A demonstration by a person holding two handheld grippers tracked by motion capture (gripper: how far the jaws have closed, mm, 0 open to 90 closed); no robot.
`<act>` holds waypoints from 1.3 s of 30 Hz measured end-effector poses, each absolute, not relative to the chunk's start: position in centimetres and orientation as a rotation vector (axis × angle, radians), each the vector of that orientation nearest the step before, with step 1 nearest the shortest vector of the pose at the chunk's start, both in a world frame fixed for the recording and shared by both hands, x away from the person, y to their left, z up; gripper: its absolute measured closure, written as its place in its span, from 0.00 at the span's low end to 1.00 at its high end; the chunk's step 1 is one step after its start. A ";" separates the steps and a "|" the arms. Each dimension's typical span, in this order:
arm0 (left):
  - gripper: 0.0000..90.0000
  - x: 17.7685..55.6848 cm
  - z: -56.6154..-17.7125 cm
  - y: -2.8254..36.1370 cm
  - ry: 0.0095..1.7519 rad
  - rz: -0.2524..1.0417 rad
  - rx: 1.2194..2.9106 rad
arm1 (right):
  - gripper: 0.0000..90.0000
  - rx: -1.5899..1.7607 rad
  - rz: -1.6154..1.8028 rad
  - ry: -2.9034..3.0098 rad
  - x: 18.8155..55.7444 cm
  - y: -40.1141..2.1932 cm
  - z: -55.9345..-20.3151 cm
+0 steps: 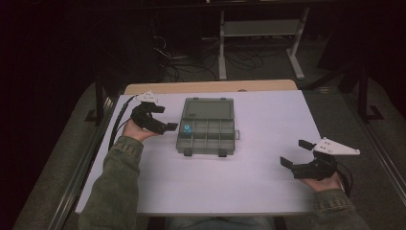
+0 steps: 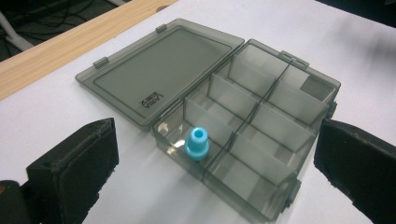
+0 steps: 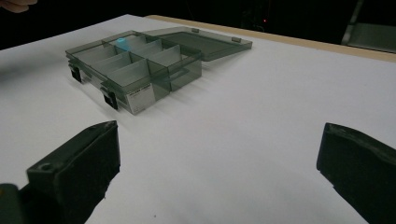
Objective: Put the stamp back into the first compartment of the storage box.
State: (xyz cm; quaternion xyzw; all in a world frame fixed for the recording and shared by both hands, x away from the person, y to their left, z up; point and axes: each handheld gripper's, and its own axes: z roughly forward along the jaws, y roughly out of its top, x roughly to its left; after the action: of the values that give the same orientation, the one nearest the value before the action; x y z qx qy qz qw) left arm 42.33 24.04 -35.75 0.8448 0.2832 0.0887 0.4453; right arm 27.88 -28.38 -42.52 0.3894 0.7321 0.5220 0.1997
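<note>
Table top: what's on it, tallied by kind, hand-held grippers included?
Grey compartment box, lid open flat: 1
Blue cap-like piece, standing in a corner compartment: 1
Black two-jaw grippers, left gripper and right gripper, both open and holding nothing: 2
Total: 4

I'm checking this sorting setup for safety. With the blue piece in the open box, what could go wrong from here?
1. The blue piece stands upright in a corner compartment of the organiser box; a bump might topple it.
2. The left tool, open, sits close beside the box and may nudge it.
3. The lid lies flat open and could catch a passing jaw.
</note>
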 end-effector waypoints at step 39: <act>0.00 36.7 -36.5 30.5 0.779 0.350 1.935 | 0.00 1.086 1.451 2.053 27.9 -28.1 -42.5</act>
State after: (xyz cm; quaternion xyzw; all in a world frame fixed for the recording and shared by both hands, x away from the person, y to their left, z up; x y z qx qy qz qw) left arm 36.65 30.47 -36.47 0.7970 0.3208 0.1440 0.4912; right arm 27.91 -28.14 -42.53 0.3886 0.7344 0.5192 0.2002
